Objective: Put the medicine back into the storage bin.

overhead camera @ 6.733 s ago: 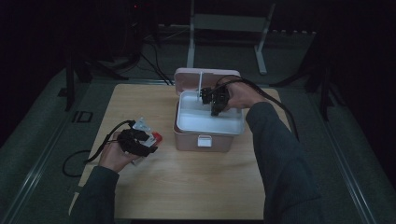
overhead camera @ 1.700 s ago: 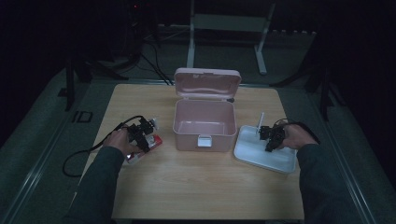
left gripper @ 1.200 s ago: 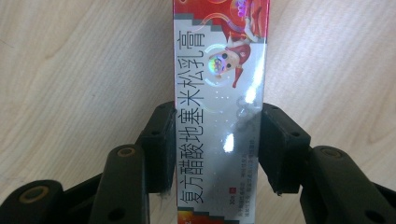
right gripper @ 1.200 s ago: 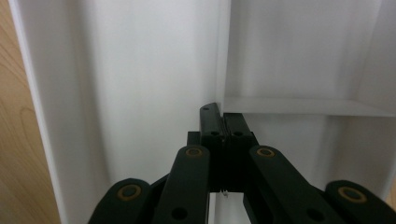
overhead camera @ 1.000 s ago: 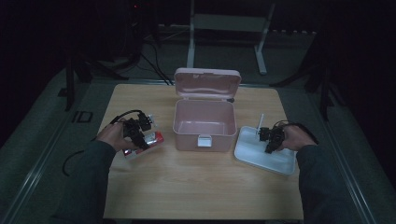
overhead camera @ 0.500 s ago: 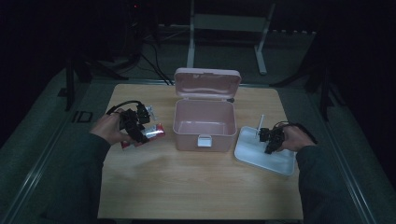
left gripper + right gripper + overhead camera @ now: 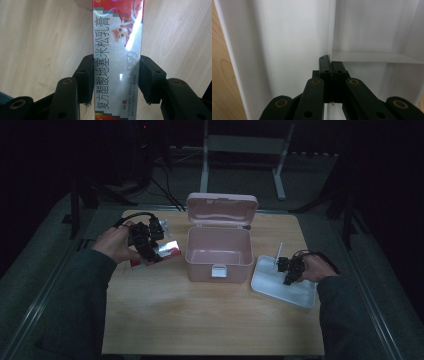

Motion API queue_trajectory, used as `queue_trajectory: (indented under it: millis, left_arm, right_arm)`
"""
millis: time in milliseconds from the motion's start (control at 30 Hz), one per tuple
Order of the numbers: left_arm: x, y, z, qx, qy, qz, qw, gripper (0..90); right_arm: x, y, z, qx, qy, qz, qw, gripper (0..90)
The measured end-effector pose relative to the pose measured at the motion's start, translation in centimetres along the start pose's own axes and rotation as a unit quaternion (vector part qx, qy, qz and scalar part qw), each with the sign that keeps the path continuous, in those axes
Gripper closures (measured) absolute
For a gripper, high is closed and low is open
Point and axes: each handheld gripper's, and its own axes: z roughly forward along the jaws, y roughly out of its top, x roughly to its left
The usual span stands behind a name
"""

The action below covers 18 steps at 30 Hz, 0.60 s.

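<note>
Dark surroundings frame the wooden desk (image 7: 200,315), where an open pink box (image 7: 218,251) waits. Left of the box, the left claw (image 7: 150,245) clamps the ointment carton (image 7: 117,60), probably for loading; right of it, the right claw (image 7: 289,270) is pinched together on the white tray's divider (image 7: 329,37).

The one readable text stands on the long face of the glossy ointment box (image 7: 117,57), seen in the left gripper view: large black Chinese characters in a single line along the box, 复方醋酸地塞米松乳膏. Above that line, toward the red end of the box, sits a small cartoon figure. Below it, small print with "30" is too fine to read.
</note>
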Motion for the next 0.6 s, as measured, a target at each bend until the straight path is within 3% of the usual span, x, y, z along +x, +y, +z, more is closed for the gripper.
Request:
queue_trajectory:
  millis: [233, 600]
  left_arm:
    - [-0.3, 2.1, -1.4, -0.006, 0.023, 0.019, 0.9995, 51.1]
    - [-0.3, 5.5, -1.3, 0.01, 0.019, 0.055, 0.9983, 51.2]
  right_arm:
    - [0.0, 0.0, 0.0, 0.0, 0.001, 0.001, 1.0, 89.5]
    - [0.0, 0.1, 0.0, 0.004, 0.002, 0.0, 1.0, 89.5]
